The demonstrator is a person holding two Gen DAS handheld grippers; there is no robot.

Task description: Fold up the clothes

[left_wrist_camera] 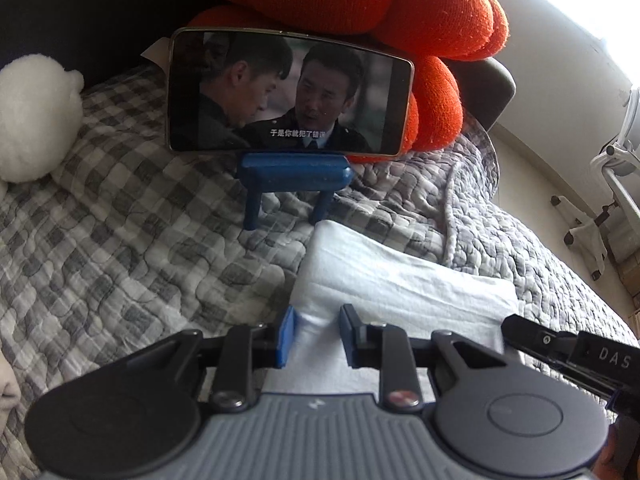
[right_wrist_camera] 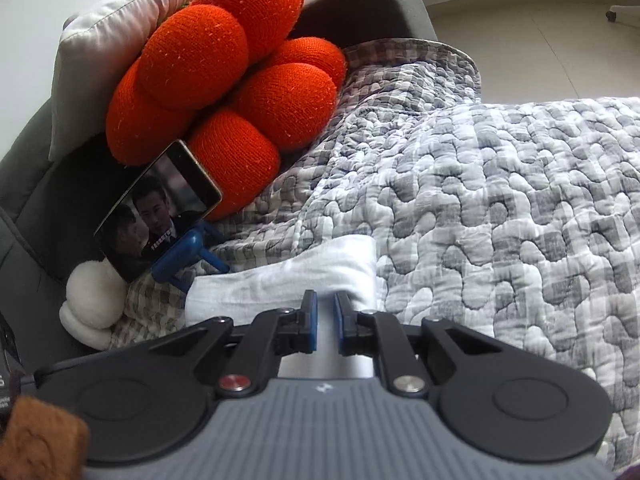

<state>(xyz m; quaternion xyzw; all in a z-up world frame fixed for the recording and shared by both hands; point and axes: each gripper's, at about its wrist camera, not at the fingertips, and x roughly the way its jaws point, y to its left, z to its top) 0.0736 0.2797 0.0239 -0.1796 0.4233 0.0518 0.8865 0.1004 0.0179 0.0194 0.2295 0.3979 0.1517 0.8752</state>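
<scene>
Claws gripping a folded white garment on the quilted bed

Folding is looking well advanced: the white garment [left_wrist_camera: 400, 280] is lying as a compact, thick rectangle on the grey checked quilt [left_wrist_camera: 120, 240], just in front of the blue phone stand [left_wrist_camera: 294, 176], which I am taking as the landmark. From the left wrist view, the left claw [left_wrist_camera: 316, 332] is clamping a bunched near edge of the cloth, with white fabric filling the narrow gap between its blue pads. From the right wrist view, the right claw [right_wrist_camera: 325, 320] is nearly closed at the garment's other near corner; white cloth is sitting right at its tips and a pale strip is running back between the pads, so I judge it to be pinching a thin layer (though the exact contact is partly hidden by the pads themselves). The right claw's black finger is also showing at the far right of the left view, beside the garment.

The phone [left_wrist_camera: 288, 92] is resting on the stand, leaning back against the orange knitted cushion [right_wrist_camera: 224, 80] behind it. A white plush toy [left_wrist_camera: 36, 120] is lying to the left of the stand.

The step in hand appears to be a last fold or a tidy-up of the bundle. The next move is calling for both claws working evenly together, carrying the held edge away from the stand or laying it flat, then letting go without dragging the layers apart or knocking the stand.
</scene>
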